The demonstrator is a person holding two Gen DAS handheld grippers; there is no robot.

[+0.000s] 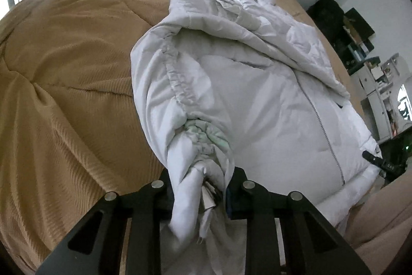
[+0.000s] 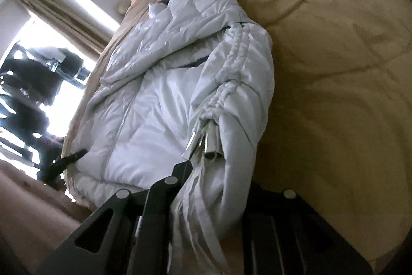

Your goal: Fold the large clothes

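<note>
A white puffer jacket (image 1: pixel 231 84) lies zipper-up on a tan bedspread (image 1: pixel 72 63). My left gripper (image 1: pixel 203 187) is shut on the jacket's bunched hem corner at its left side, with fabric hanging between the fingers. In the right wrist view the same jacket (image 2: pixel 154 99) lies on the bed, and my right gripper (image 2: pixel 216 179) is shut on its right hem corner, where silver drawstring toggles (image 2: pixel 206 143) hang out. The right gripper also shows in the left wrist view (image 1: pixel 370 156) at the jacket's far hem corner. The left gripper shows in the right wrist view (image 2: pixel 74 155) at the jacket's left edge.
The tan bedspread (image 2: pixel 334 68) covers the whole bed around the jacket. A wall and shelves with clutter (image 1: pixel 378 74) stand beyond the bed's right side. A bright window with curtains (image 2: pixel 51 17) is past the left side in the right wrist view.
</note>
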